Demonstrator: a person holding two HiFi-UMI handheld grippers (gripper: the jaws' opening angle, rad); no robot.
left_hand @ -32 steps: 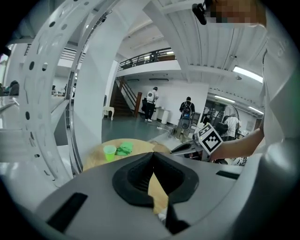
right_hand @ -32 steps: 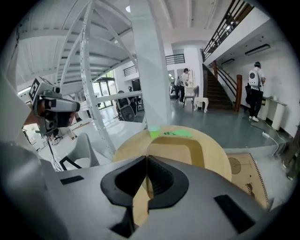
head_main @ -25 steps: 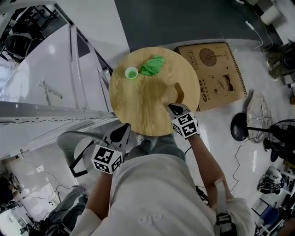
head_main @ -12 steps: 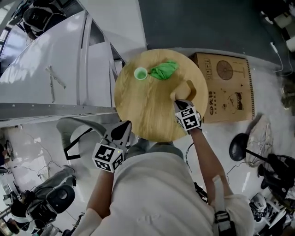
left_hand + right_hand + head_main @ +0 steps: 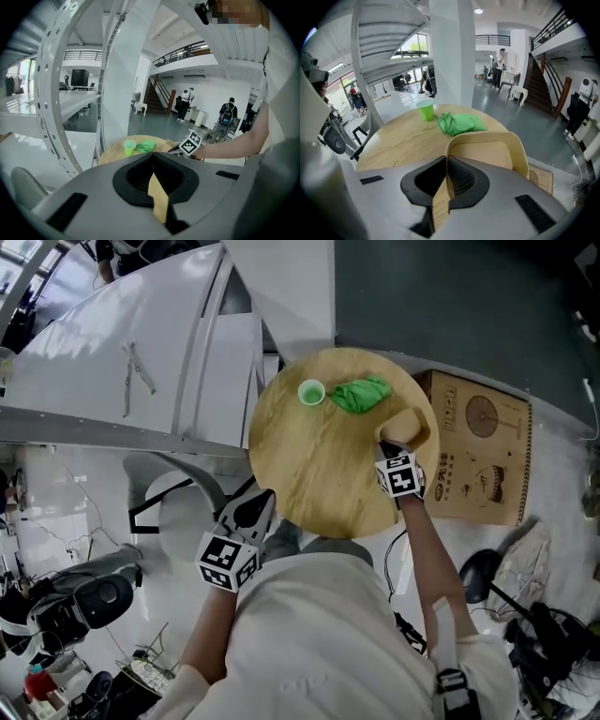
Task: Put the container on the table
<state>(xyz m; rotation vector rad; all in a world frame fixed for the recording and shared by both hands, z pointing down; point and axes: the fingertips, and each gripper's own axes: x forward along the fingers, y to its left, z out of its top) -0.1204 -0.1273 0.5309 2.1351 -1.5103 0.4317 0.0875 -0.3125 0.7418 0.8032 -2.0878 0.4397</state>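
Observation:
A pale wooden container (image 5: 409,425) with rounded corners is at the right edge of the round wooden table (image 5: 314,474). My right gripper (image 5: 388,454) is shut on its near wall. The right gripper view shows the thin wall (image 5: 487,149) clamped between the jaws at my right gripper (image 5: 446,161). I cannot tell whether the container touches the tabletop. My left gripper (image 5: 255,506) hangs below the table's near edge, shut on nothing. In the left gripper view my left gripper (image 5: 153,160) points at the table.
A small green cup (image 5: 311,392) and a crumpled green cloth (image 5: 362,394) lie at the table's far side. A flat cardboard box (image 5: 480,457) lies on the floor to the right. A white chair (image 5: 178,517) and a white stair frame (image 5: 141,362) stand at the left.
My right gripper has carried the container farther in over the table's right side. The left gripper has kept its place near the table's near edge. The head view has shifted.

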